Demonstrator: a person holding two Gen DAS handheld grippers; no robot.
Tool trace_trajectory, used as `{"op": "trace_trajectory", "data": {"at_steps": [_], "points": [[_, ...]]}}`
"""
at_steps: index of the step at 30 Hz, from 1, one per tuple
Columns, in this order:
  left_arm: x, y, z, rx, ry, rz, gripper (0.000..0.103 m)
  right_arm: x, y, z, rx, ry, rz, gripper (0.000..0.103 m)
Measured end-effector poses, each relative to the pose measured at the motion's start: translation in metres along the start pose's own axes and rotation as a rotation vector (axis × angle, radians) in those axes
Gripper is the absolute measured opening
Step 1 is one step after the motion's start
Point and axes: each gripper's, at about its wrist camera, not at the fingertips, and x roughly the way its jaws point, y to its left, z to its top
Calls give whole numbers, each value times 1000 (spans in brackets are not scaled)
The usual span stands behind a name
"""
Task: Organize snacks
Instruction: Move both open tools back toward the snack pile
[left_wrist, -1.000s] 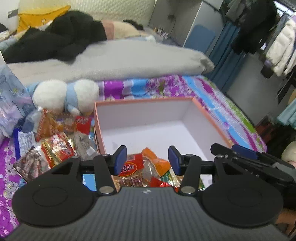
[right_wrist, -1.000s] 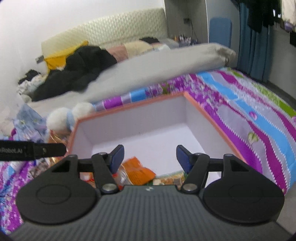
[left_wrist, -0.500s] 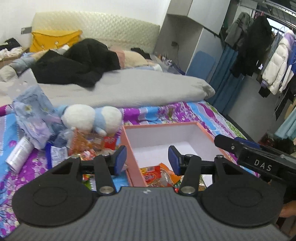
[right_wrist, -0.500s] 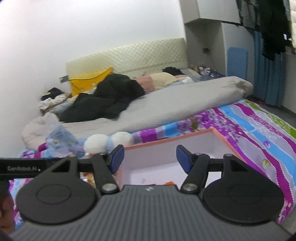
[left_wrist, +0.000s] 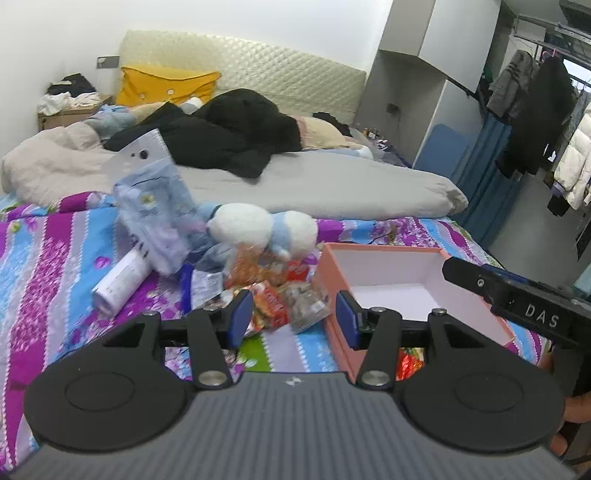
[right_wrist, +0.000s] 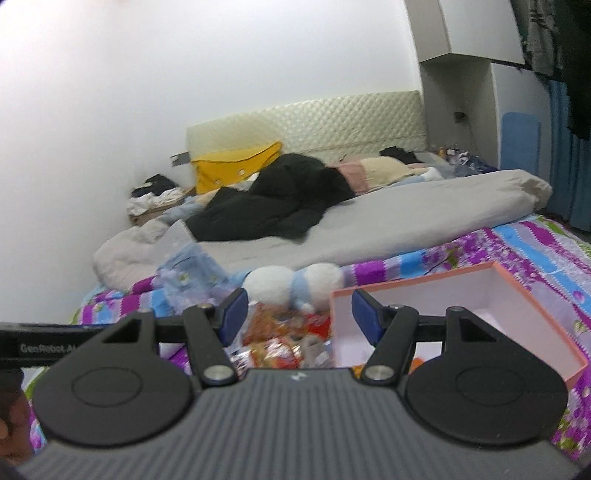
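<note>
A pile of snack packets (left_wrist: 275, 291) (right_wrist: 284, 341) lies on the striped bedspread, left of an open pink box (left_wrist: 332, 277) (right_wrist: 517, 291) with a white inside. A few packets show in the box's near corner (left_wrist: 410, 363). My left gripper (left_wrist: 293, 314) hangs open above the packets at the box's left wall, with nothing between its blue pads. My right gripper (right_wrist: 295, 314) is open and empty too, above the same pile and the box's left corner. Its black body (left_wrist: 517, 299) shows at the right of the left wrist view.
A white and blue plush toy (left_wrist: 262, 229) lies behind the pile. A bluish plastic bag (left_wrist: 159, 218) and a white tube (left_wrist: 120, 282) lie to its left. A grey duvet (left_wrist: 295, 188), black clothes and a yellow pillow fill the far bed. Hanging coats stand at right.
Both grippers have pulled back and swung left from over the box toward the loose packet pile, rising a little. Their jaws kept the same gap and hold nothing.
</note>
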Motion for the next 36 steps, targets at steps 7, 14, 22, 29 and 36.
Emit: {"op": "trace_trajectory", "data": {"at_steps": [7,14,22,29,36], "points": [[-20,19,-22,-12,12,12,55,-7,23,-22,-21,36,17,65],[-28,30,-47,-34,16,9,55,-15,39,-47,-42,78,20,65],[-22,53,-81,-136,20,29,55,-16,49,-75,-43,113,19,65],[-14,64,-104,-170,21,39,55,-15,55,-96,-86,128,40,64],[-2,84,-127,-241,44,30,55,-1,55,-113,-119,193,20,64]]}}
